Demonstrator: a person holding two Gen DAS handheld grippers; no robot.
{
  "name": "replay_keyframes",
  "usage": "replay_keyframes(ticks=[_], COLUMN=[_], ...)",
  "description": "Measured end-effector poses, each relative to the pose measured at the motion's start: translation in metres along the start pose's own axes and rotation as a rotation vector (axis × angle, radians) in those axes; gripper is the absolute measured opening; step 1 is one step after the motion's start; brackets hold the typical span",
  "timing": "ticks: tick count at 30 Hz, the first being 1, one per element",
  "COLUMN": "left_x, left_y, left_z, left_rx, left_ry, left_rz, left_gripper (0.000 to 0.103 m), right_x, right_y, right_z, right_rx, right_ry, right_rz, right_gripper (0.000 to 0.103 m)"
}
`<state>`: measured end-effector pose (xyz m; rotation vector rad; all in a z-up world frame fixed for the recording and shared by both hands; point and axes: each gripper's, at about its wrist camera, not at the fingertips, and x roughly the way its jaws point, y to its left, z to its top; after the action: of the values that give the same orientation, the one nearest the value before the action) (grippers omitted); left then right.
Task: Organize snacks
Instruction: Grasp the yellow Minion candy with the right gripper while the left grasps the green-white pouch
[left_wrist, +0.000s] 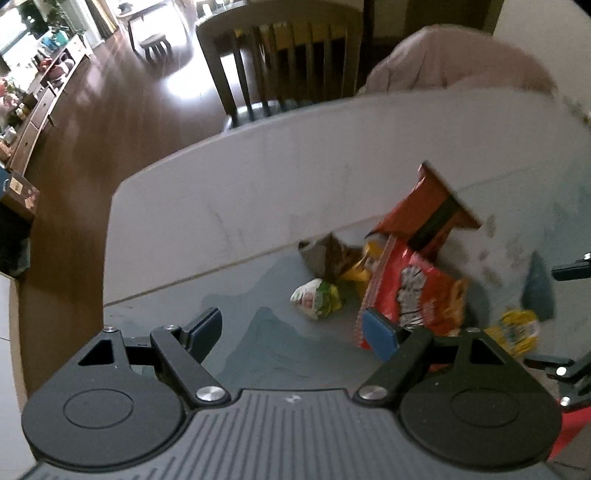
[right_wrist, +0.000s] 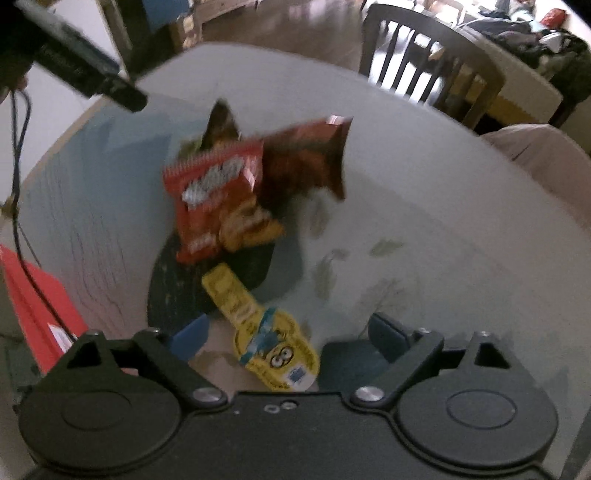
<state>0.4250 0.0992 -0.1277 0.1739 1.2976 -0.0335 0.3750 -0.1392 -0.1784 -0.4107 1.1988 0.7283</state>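
A pile of snack packets lies on the grey table (left_wrist: 229, 192). A red chip bag (left_wrist: 413, 295) sits in front, with a taller red-brown bag (left_wrist: 428, 206) behind it, a small white-green packet (left_wrist: 317, 297) to the left and a yellow packet (left_wrist: 517, 330) to the right. My left gripper (left_wrist: 291, 332) is open and empty, its right pad next to the red chip bag. In the right wrist view the red chip bag (right_wrist: 218, 199) and red-brown bag (right_wrist: 306, 158) lie ahead. My right gripper (right_wrist: 288, 338) is open with the yellow packet (right_wrist: 273, 343) between its fingers.
A dark wooden chair (left_wrist: 280, 62) stands beyond the table's far edge. A beige cushion (left_wrist: 454, 59) is at the far right. A dark round mat (right_wrist: 207, 280) lies under the pile. A red box (right_wrist: 33, 306) sits at the left.
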Motion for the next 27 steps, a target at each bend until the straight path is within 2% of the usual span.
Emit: replay_keyframes(ticks=[2, 11, 15, 23, 27], left_x=[0.016, 0.062, 0.072, 0.091, 0.093], left_y=[-0.002, 0.005, 0.012, 0.018, 0.017], left_z=[-0.001, 0.0, 0.007, 0.009, 0.005], left_rx=[0.01, -0.058, -0.133, -0.197, -0.199], left_ry=[0.01, 0.085, 0.1, 0.129, 0.119], left_rz=[0.016, -0.083, -0.125, -0.154, -0.161], left_gripper=[0.083, 0.083, 0.083, 0.082, 0.078], right_x=[0.01, 0.028, 0.033, 0.037, 0.038], right_y=[0.002, 0.006, 0.004, 0.005, 0.009], right_z=[-0.004, -0.017, -0.019, -0.019, -0.021], right_rx=[-0.019, -0.063, -0.058, -0.077, -0.092], right_ry=[0.014, 0.019, 0.018, 0.006, -0.002], right_rz=[-0.004, -0.008, -0.002, -0.012, -0.011], right_gripper=[0.093, 0.089, 0.087, 0.082, 0.074])
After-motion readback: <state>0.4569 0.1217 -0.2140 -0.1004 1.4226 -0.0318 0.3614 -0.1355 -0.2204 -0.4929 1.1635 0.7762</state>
